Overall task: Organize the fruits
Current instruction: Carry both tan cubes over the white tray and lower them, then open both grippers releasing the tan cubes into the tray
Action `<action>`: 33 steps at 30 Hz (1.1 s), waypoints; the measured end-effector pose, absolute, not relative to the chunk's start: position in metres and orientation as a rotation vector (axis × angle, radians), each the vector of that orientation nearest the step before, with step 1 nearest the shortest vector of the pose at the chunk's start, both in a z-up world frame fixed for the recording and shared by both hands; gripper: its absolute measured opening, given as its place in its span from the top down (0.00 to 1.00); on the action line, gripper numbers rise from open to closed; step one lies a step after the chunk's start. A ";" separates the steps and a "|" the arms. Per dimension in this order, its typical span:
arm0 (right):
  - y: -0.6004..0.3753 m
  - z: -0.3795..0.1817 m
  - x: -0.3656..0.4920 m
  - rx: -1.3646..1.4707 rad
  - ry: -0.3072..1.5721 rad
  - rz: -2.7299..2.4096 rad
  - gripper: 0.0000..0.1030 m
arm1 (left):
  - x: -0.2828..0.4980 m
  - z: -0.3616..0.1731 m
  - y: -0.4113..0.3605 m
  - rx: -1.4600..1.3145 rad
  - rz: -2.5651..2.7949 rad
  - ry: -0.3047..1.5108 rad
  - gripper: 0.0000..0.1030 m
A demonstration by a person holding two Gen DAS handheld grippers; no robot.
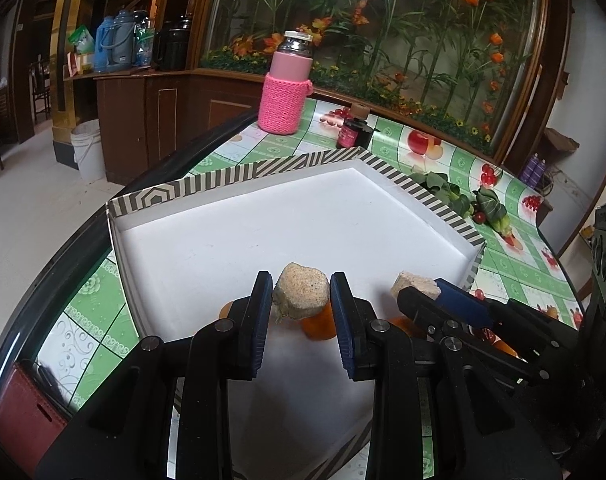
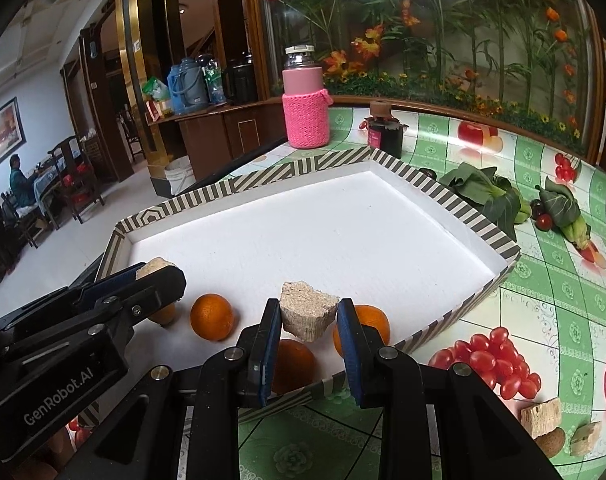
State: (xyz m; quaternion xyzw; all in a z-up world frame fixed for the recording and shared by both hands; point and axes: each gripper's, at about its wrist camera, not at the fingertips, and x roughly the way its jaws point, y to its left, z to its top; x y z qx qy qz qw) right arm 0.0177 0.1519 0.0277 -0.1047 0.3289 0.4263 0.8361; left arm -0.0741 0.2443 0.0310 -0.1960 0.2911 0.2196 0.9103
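holding one beige crumbly chunk (image 1: 300,289) in the left gripper (image 1: 301,296), jaws clenched on its sides, low over the near end of the striped white tray (image 1: 207,182). gripping a second, similar chunk (image 2: 309,312) in the right gripper (image 2: 309,318), jaws clamped on it too, just above the tray's near edge. both tools close together, almost side by side, pointing down into the same corner.

four oranges already inside the tray: one (image 2: 212,317) in the open between the grippers, one (image 2: 293,366) under the right gripper, one (image 2: 367,322) behind its right finger, one (image 2: 165,314) mostly hidden under the left gripper. more beige pieces (image 2: 541,416) waiting on the green fruit-print tablecloth (image 2: 543,280), outside the tray to the right. leafy greens (image 2: 487,196) and a pink bottle (image 2: 306,114) further back, well clear.

risks from here, as a guess: dropping a chunk onto an orange rather than bare tray floor, so it rolls or tips off. squeezing harder could crumble the soft-looking pieces. crowding the two tools in one corner could knock them together or nudge the oranges. releasing too near the low rim could send the right chunk over the edge onto the cloth.
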 end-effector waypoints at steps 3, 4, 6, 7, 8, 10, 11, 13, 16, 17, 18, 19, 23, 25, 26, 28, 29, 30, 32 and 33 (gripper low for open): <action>0.154 0.027 0.017 -0.236 0.692 0.899 0.73 | -0.074 0.030 0.245 -0.406 0.458 0.605 0.72; 0.154 0.027 0.016 -0.238 0.692 0.897 0.73 | -0.073 0.031 0.245 -0.406 0.459 0.606 0.72; 0.155 0.027 0.017 -0.239 0.695 0.893 0.73 | -0.073 0.031 0.245 -0.406 0.459 0.606 0.72; 0.155 0.027 0.017 -0.240 0.695 0.892 0.73 | -0.073 0.031 0.245 -0.406 0.458 0.607 0.72; 0.155 0.027 0.017 -0.241 0.695 0.891 0.73 | -0.074 0.031 0.245 -0.406 0.459 0.606 0.72; 0.155 0.027 0.017 -0.244 0.694 0.890 0.73 | -0.073 0.030 0.245 -0.406 0.459 0.607 0.72; 0.156 0.026 0.017 -0.248 0.694 0.889 0.73 | -0.073 0.030 0.245 -0.406 0.459 0.609 0.72; 0.157 0.026 0.016 -0.255 0.694 0.888 0.73 | -0.073 0.030 0.245 -0.406 0.459 0.608 0.72; 0.158 0.026 0.016 -0.263 0.695 0.885 0.73 | -0.073 0.029 0.245 -0.404 0.459 0.610 0.72; 0.158 0.026 0.015 -0.265 0.693 0.883 0.73 | -0.074 0.029 0.246 -0.404 0.459 0.610 0.72; 0.158 0.026 0.015 -0.266 0.693 0.882 0.73 | -0.074 0.029 0.245 -0.404 0.460 0.610 0.72; 0.158 0.026 0.015 -0.266 0.692 0.881 0.73 | -0.074 0.029 0.245 -0.404 0.461 0.610 0.72; 0.158 0.026 0.015 -0.267 0.692 0.880 0.73 | -0.074 0.029 0.245 -0.406 0.462 0.610 0.72; 0.158 0.026 0.015 -0.269 0.691 0.878 0.73 | -0.074 0.028 0.245 -0.405 0.463 0.612 0.72; 0.158 0.026 0.015 -0.271 0.690 0.877 0.73 | -0.075 0.029 0.246 -0.405 0.463 0.612 0.72; 0.158 0.026 0.015 -0.273 0.690 0.874 0.73 | -0.075 0.028 0.246 -0.405 0.466 0.612 0.72; 0.158 0.025 0.016 -0.274 0.690 0.874 0.73 | -0.076 0.028 0.246 -0.404 0.466 0.614 0.72; 0.158 0.025 0.016 -0.274 0.690 0.874 0.73 | -0.076 0.028 0.246 -0.403 0.466 0.618 0.72; 0.158 0.025 0.016 -0.274 0.691 0.876 0.73 | -0.074 0.028 0.245 -0.405 0.464 0.622 0.72; 0.158 0.025 0.016 -0.274 0.692 0.875 0.73 | -0.074 0.028 0.245 -0.406 0.465 0.623 0.72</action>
